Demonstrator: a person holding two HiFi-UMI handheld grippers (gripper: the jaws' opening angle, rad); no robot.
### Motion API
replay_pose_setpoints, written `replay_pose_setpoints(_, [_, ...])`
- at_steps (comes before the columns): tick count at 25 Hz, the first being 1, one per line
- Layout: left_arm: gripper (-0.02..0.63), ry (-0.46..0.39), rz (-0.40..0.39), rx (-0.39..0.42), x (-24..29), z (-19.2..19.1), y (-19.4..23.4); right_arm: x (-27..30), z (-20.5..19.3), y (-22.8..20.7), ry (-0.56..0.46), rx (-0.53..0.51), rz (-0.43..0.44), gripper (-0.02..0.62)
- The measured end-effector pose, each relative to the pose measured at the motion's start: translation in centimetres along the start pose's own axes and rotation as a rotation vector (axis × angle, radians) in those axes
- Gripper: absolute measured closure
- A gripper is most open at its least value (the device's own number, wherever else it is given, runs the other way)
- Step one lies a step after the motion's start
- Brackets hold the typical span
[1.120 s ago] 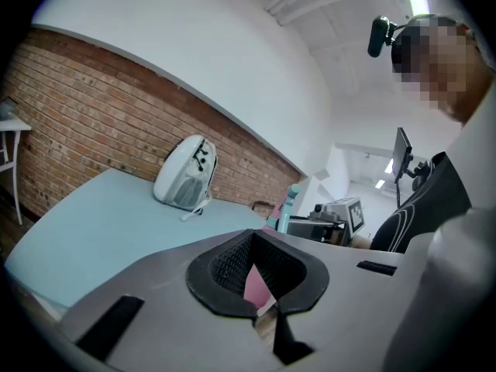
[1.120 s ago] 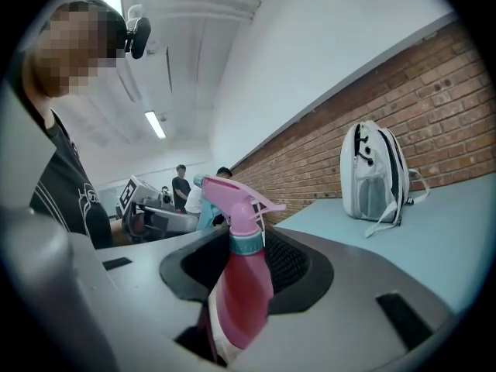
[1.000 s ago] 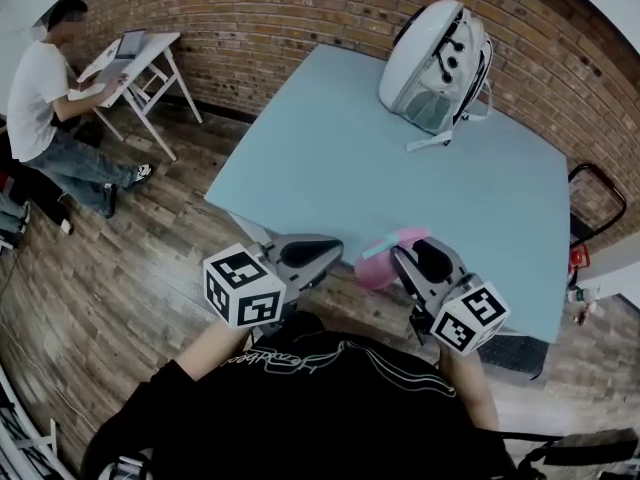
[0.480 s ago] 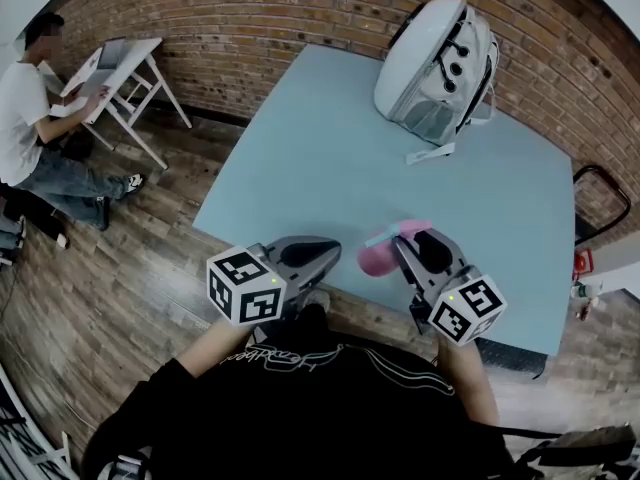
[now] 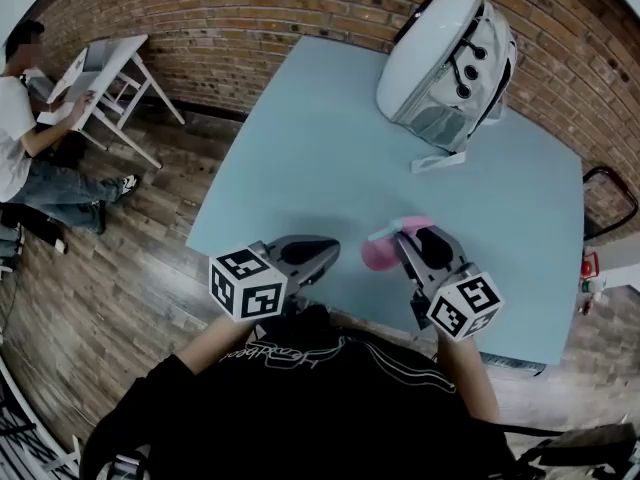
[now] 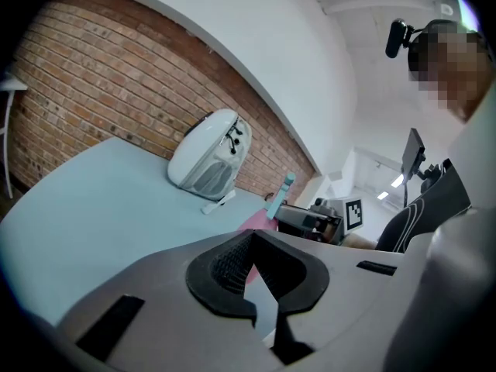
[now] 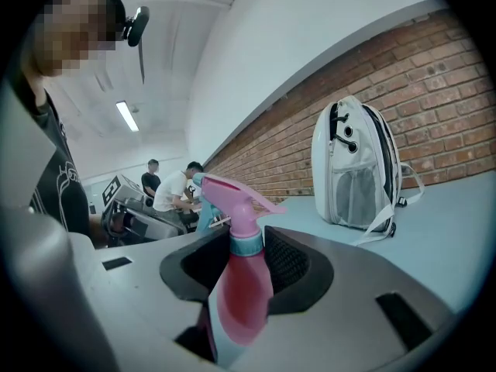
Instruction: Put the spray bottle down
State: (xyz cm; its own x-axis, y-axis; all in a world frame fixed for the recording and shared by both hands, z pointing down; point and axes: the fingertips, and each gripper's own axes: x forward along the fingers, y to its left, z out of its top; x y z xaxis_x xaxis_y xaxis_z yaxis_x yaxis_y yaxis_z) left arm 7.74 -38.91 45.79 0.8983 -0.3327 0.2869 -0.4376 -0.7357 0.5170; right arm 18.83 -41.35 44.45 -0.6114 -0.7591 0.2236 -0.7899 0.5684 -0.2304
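Note:
A pink spray bottle [image 5: 383, 252] with a teal nozzle is held sideways over the near part of the light blue table [image 5: 300, 148], and my right gripper [image 5: 405, 243] is shut on it. In the right gripper view the bottle [image 7: 240, 285] stands between the black pads [image 7: 288, 263], its trigger head above them. My left gripper [image 5: 328, 251] hangs beside it at the left, shut with nothing in it. The left gripper view shows its pads [image 6: 229, 260] together, with the bottle [image 6: 254, 220] and right gripper [image 6: 310, 219] beyond.
A white hard-shell backpack [image 5: 445, 58] stands at the table's far side, with a strap lying in front of it. A person [image 5: 15, 118] sits at a small white folding table [image 5: 105, 63] at the left. A black chair frame [image 5: 605, 198] is at the right. A brick wall runs behind.
Both grippers have moved forward from the table's near edge to over its top and sunk a little. The pink bottle stays in the right gripper.

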Motion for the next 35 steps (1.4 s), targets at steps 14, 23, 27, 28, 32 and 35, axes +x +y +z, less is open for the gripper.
replay_pose_setpoints(14, [0.6, -0.005, 0.016, -0.091, 1.1, -1.1, 3.4, 3.3, -3.9, -1.7, 0.045, -0.196, -0.071, 0.457])
replay_pose_setpoints(23, [0.6, -0.008, 0.029, -0.107, 1.0, -2.1, 3.8, 3.7, -4.9, -2.2, 0.033, -0.217, -0.081, 0.458])
replay_pose_setpoints(27, [0.6, -0.008, 0.027, -0.108, 0.8, -2.3, 3.4, 3.8, -5.0, -2.2, 0.05, -0.195, -0.073, 0.457])
replay_pose_setpoints(28, [0.6, -0.009, 0.028, -0.109, 0.7, -2.4, 3.3, 3.8, -5.2, -2.2, 0.061, -0.189, -0.07, 0.457])
replay_pose_setpoints(32, [0.6, -0.023, 0.035, -0.109, 0.2, -2.3, 3.0, 3.5, -5.7, -2.2, 0.073, -0.186, -0.075, 0.456])
replay_pose_setpoints(35, [0.6, -0.031, 0.035, -0.109, -0.2, -2.3, 2.6, 2.9, -5.4, -2.7, 0.052, -0.155, -0.095, 0.438])
